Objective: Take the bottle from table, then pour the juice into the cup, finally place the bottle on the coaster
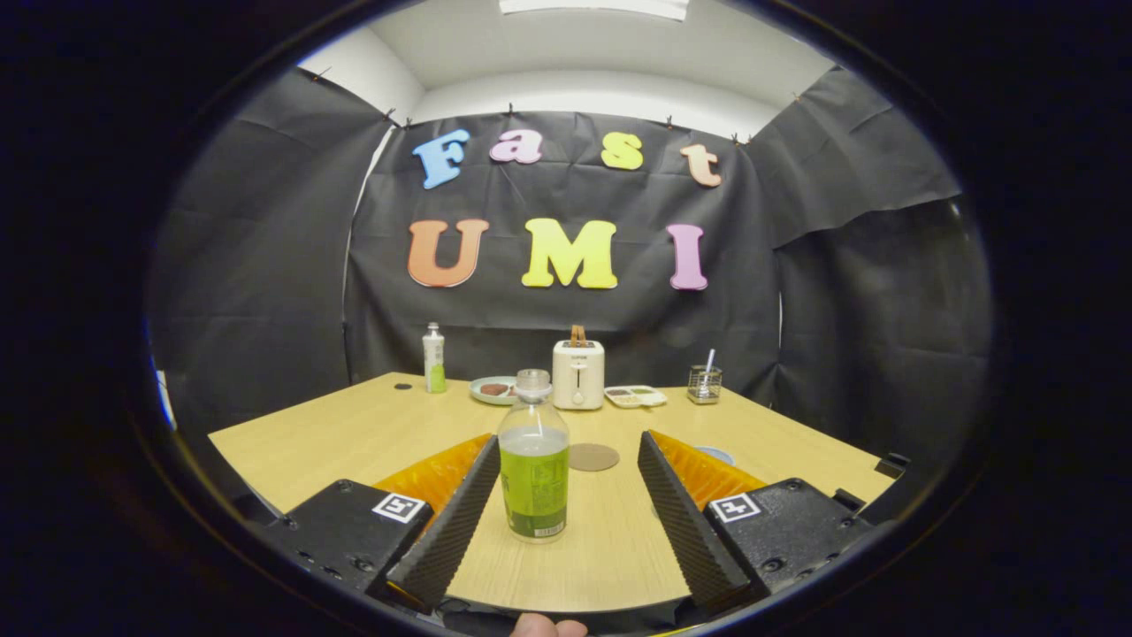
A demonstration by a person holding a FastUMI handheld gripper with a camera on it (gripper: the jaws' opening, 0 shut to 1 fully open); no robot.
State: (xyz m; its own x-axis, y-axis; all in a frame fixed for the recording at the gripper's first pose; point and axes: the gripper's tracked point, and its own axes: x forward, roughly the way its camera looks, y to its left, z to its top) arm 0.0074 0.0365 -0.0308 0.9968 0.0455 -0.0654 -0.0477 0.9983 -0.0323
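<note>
Ribbed fingers of the gripper are standing wide apart, holding nothing; the juice bottle is standing upright on the wooden table between them, close to the left finger but apparently not touching, right finger well clear. Green juice is filling roughly two thirds of the bottle, cap looking on. So, judging by this, the task is barely starting: grasp not yet made, pour and placement all remaining. Just beyond the bottle the round cork coaster is lying bare. A bluish rim is peeking past the right finger, possibly the cup, mostly hidden, can't confirm. Farther back: a small bottle, a plate, a white toaster, a divided tray, a wire holder. Plate and tray contents are too small to tell.
</note>
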